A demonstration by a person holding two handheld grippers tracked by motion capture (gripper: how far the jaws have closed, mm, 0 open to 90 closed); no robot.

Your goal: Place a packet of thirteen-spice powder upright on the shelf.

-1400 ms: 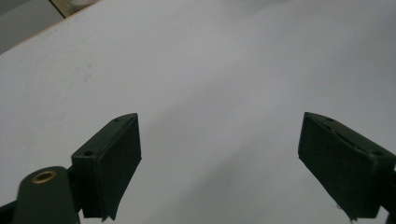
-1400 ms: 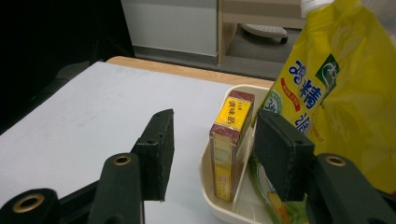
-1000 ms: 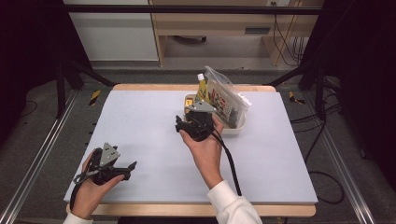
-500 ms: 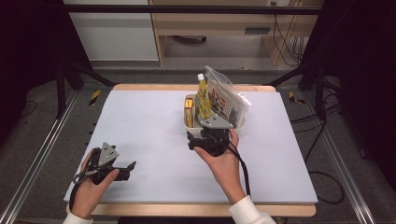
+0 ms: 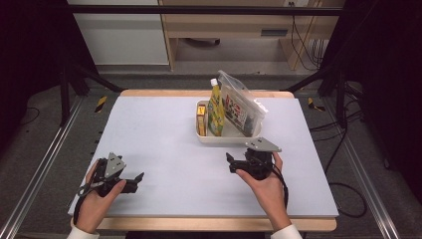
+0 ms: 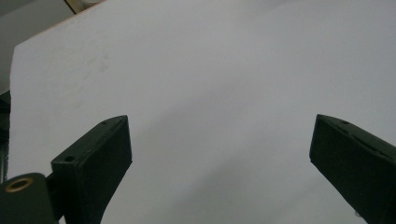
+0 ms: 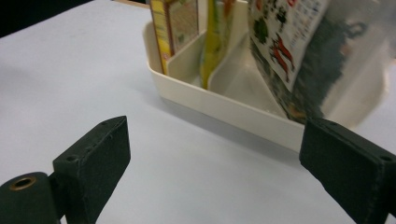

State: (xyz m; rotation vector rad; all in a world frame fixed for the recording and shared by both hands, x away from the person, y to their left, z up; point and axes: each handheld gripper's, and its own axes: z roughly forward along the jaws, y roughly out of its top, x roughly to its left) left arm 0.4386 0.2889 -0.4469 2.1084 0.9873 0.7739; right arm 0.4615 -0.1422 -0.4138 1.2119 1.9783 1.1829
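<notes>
A cream tray [image 5: 228,138] stands at the table's far middle. It holds a small yellow box [image 5: 201,117], an upright yellow pouch [image 5: 215,105] and a clear printed bag [image 5: 242,105] that leans right. My right gripper [image 5: 232,162] hovers just in front of the tray, level and pointing left. It is open, its jaws have just been opening, and nothing is between them. In the right gripper view the tray [image 7: 224,111], box [image 7: 173,25], pouch [image 7: 217,37] and bag [image 7: 289,44] lie beyond the gripper [image 7: 217,129]. My left gripper [image 5: 138,178] rests open at the front left. Its jaws have just widened slightly over bare mat [image 6: 222,122].
A pale grey mat [image 5: 164,129] covers the table, with a wooden edge [image 5: 214,224] at the front. Black frame posts stand at both sides. A cable [image 5: 284,186] trails from the right gripper over the person's wrist.
The right hand has drawn back from the tray towards the front of the table, to the right and lower, with its jaws spreading. The left hand has stayed put.
</notes>
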